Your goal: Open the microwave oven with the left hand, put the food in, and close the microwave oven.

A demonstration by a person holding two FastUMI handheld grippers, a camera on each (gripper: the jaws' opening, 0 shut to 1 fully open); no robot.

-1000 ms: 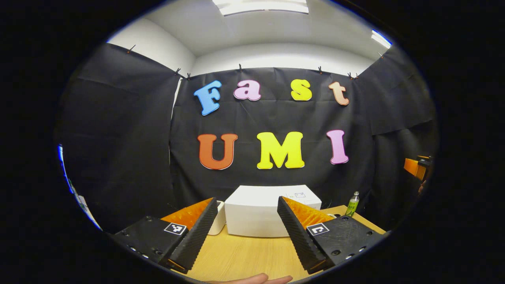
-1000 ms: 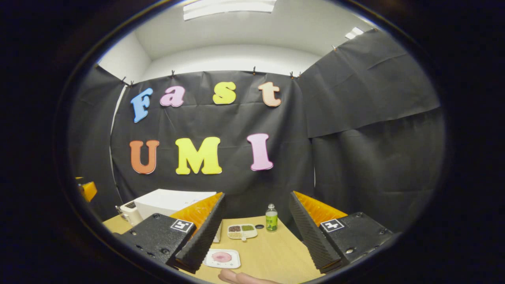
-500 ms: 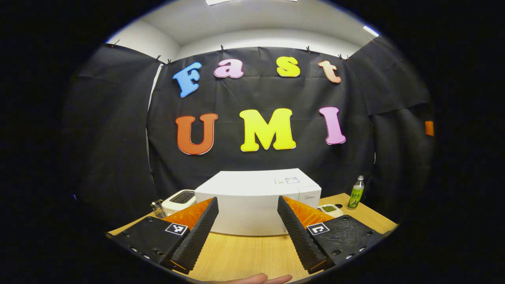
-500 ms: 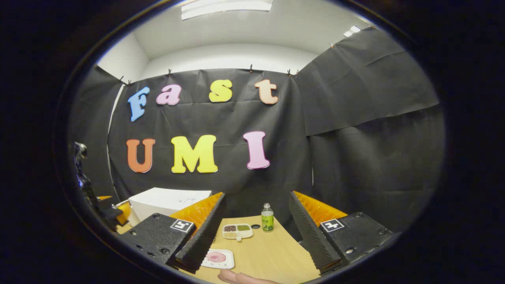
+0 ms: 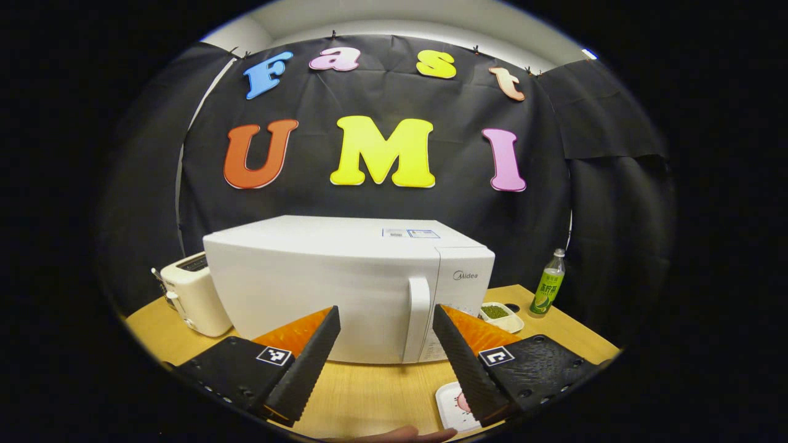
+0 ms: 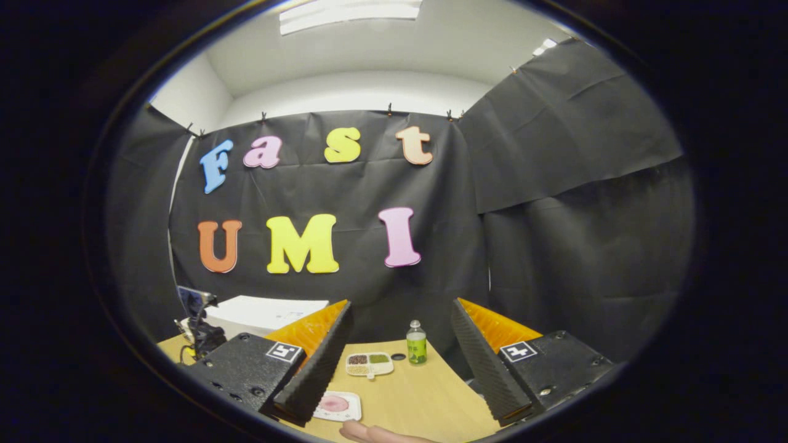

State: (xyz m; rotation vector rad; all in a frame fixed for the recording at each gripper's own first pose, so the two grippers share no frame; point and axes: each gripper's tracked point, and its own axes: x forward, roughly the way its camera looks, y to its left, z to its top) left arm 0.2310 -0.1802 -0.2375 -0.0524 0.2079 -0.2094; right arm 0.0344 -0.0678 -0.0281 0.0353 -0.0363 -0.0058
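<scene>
In the left gripper view, the left gripper (image 5: pixel 385 320) hangs above the wooden table (image 5: pixel 369 394) with its two fingers spread wide apart and nothing between them, facing the front of a white microwave oven (image 5: pixel 345 289). The oven's door is shut, and its upright white handle (image 5: pixel 417 317) stands just beyond the gap between the fingers, nearer the right one. A white toaster (image 5: pixel 194 295) sits on the table just left of the oven, while a small divided dish (image 5: pixel 502 315) and a green bottle (image 5: pixel 548 290) stand to its right. The food, a pink item on a white square plate (image 5: pixel 455 406), lies on the table in front of the oven, partly hidden behind the right finger. In the right gripper view, the right gripper (image 6: pixel 400 329) is likewise spread open and empty above the table, with the same plate (image 6: pixel 335 405) lying near its left finger, apart from it.
</scene>
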